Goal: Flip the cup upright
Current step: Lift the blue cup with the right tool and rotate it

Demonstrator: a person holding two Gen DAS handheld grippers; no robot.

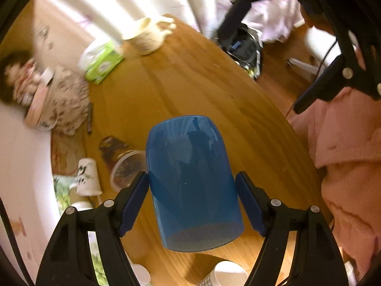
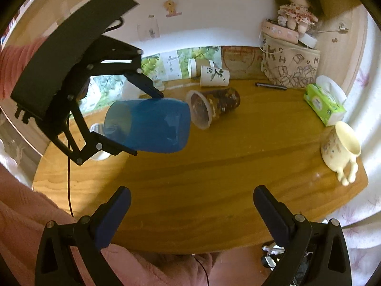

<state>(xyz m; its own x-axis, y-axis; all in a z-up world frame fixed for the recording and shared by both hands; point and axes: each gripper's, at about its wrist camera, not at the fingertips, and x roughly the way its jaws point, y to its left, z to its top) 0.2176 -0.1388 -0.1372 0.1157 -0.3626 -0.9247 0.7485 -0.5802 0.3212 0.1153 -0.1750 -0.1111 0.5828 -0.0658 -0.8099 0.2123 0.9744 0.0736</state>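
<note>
The blue plastic cup [image 1: 193,186] is held off the wooden worktop [image 1: 190,88] on its side, clamped between the two blue pads of the left tongs [image 2: 147,128]; in the right wrist view its open mouth faces left toward the tongs' body, its closed base points right, and nothing shows inside it. In the left wrist view the left tongs [image 1: 193,200] grip the cup near its mouth end, one pad on each flank. The right tongs [image 2: 191,217] hang spread wide over the near edge of the worktop with nothing between their pads. Just beyond the cup a clear plastic cup [image 2: 214,106] lies on its side on the worktop, mouth toward the camera, with dark brown pieces inside. Behind it a white paper cup [image 2: 214,75] printed with a panda also lies on its side. Farther right are a dark pen [image 2: 271,85], a green tissue box [image 2: 325,103] with a tissue sticking up, and a cream mug with little legs [image 2: 339,149], tipped over and empty. A doll [image 2: 296,12] sits on a printed fabric bag [image 2: 289,64] at the back.
</note>
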